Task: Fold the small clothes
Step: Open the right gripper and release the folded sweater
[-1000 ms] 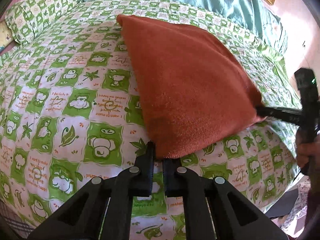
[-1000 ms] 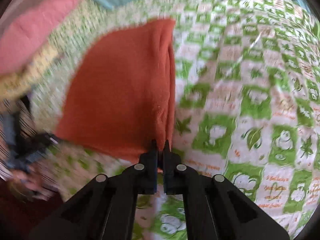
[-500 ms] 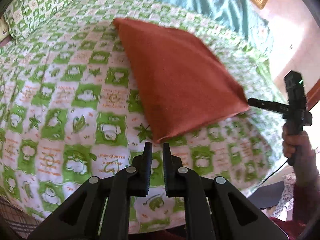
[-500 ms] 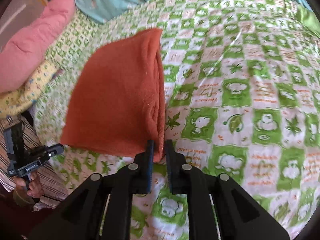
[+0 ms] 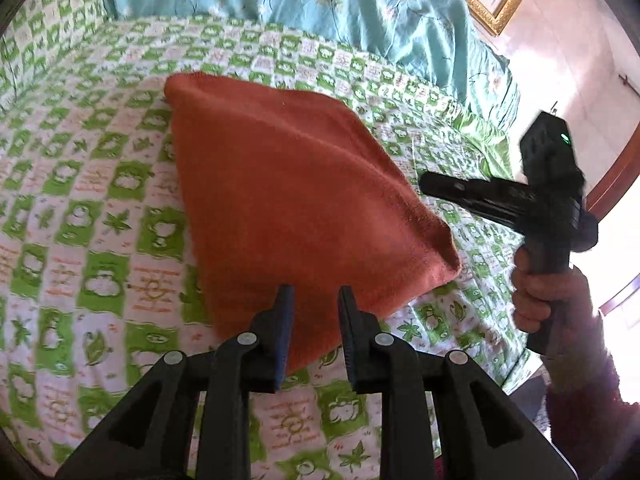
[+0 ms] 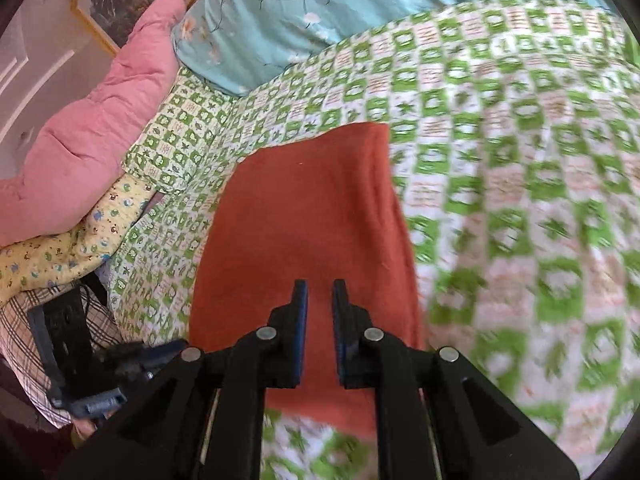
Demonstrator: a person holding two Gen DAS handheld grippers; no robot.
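Observation:
A rust-orange folded cloth [image 5: 288, 200] lies flat on the green and white checked bedspread [image 5: 80, 208]. My left gripper [image 5: 314, 294] is open and empty, its tips hovering over the cloth's near corner. My right gripper [image 6: 320, 288] is open and empty, above the near part of the same cloth [image 6: 312, 216]. In the left wrist view the right gripper [image 5: 428, 180] shows at the right, held in a hand, its tip just off the cloth's right corner. In the right wrist view the left gripper [image 6: 168, 350] shows at the lower left.
A teal quilt [image 5: 304, 12] lies along the back of the bed. A pink quilt [image 6: 88, 136], a checked pillow [image 6: 176, 148] and a yellow patterned cloth [image 6: 72, 248] lie at the left in the right wrist view. The bed's edge is near the hand [image 5: 540, 292].
Both grippers let go of the cloth's near corners, opened and drew back and up. The cloth now lies loose on the bedspread.

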